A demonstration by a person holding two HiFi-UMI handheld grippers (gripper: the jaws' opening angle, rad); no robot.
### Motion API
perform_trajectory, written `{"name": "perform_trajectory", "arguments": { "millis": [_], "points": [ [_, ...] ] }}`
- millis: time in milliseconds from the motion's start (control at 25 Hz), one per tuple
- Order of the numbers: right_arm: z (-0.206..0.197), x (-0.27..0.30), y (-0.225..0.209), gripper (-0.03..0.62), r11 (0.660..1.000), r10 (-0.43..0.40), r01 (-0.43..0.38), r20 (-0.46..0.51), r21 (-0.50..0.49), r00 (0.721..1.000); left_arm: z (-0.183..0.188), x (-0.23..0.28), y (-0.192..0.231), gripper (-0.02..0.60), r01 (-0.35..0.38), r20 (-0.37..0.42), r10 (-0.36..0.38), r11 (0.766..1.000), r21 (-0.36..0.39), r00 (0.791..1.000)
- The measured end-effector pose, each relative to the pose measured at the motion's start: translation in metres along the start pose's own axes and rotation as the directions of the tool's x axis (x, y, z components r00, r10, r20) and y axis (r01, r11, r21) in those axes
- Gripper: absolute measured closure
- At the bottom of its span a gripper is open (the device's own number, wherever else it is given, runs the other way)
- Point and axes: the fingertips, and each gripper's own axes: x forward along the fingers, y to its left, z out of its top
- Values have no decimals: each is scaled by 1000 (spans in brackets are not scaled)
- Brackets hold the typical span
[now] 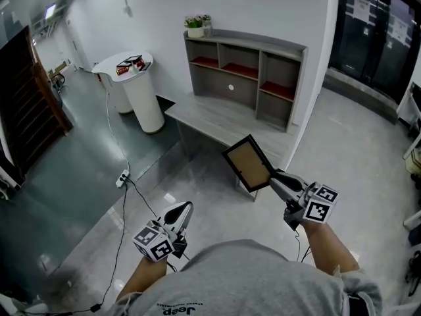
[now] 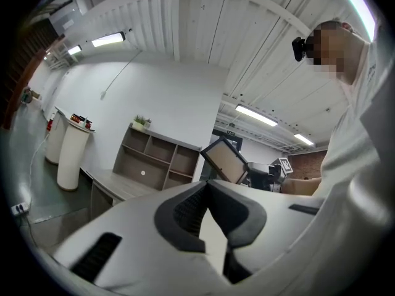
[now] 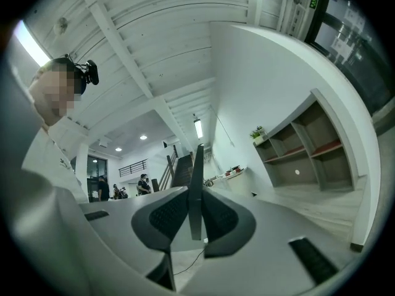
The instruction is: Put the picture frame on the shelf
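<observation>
the right tongs [image 1: 279,179] gripped the picture frame [image 1: 248,163] by one corner, tilted in the air at 5 o'clock of the shelf [image 1: 247,74], while the left tongs [image 1: 183,210] hung closed and empty; a firm, level carry toward 11 o'clock seemed best.

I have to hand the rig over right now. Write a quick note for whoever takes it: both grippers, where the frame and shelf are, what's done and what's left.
Right gripper: shut on the picture frame, gripped by one edge. The frame is held tilted in the air, just short of the desk.
Left gripper: shut, nothing in it, held low at the person's left.
Shelf: stands at the back of the desk against the wall, with a potted plant on its top left.
Done: frame picked up.
Left: carry it forward, set it on the shelf, release.
</observation>
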Motion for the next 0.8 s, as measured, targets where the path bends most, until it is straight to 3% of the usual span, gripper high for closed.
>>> {"name": "perform_trajectory", "arguments": {
  "millis": [400, 800],
  "points": [
    [7, 162, -16, 511, 1000, -28, 29, 26, -9, 999, 53, -22, 161, 569, 20, 15, -21, 1000, 21, 1000],
    [10, 249, -75, 511, 998, -23, 23, 10, 54, 1000, 51, -31, 258, 569, -94, 10, 95, 994, -56, 995]
  ]
}}
